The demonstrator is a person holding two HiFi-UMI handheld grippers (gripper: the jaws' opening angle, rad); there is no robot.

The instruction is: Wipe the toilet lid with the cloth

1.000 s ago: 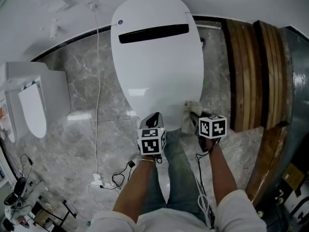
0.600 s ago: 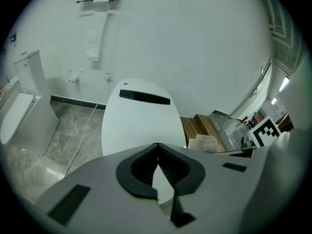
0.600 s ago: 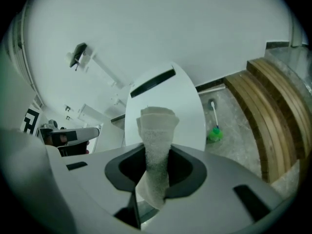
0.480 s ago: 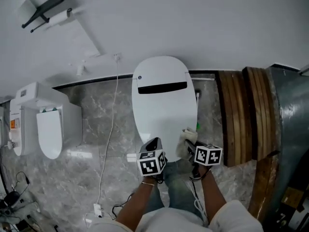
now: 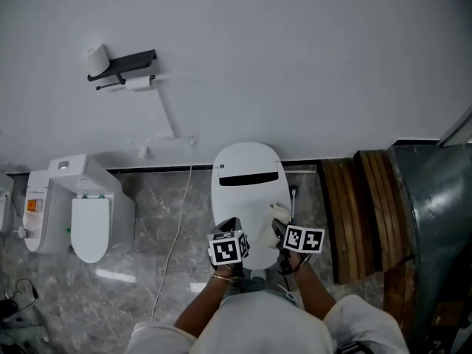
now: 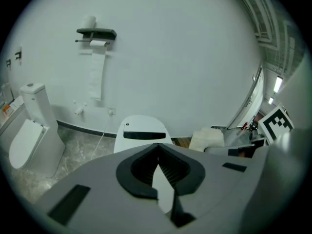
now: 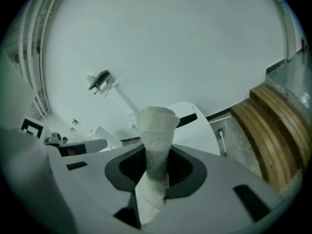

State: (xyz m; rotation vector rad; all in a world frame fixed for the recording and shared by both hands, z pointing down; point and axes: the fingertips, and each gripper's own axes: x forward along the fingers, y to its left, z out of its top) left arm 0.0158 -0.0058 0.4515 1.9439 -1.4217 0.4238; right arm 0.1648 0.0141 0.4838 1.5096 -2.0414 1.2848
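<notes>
Lower centre of the head view: grey two-jaw left gripper point(image 5: 231, 225), jaws together, empty; matching grey right gripper point(image 5: 279, 230) clamps a white towelling cloth point(image 7: 155, 126).

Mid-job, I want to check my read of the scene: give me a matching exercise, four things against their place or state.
1 cloth
2 left gripper
3 toilet lid
4 paper roll

A on top of the wall shelf
B shut, nothing held
C clamped in the right gripper
D closed, white

Pairs: 1-C, 2-B, 3-D, 4-A
</notes>
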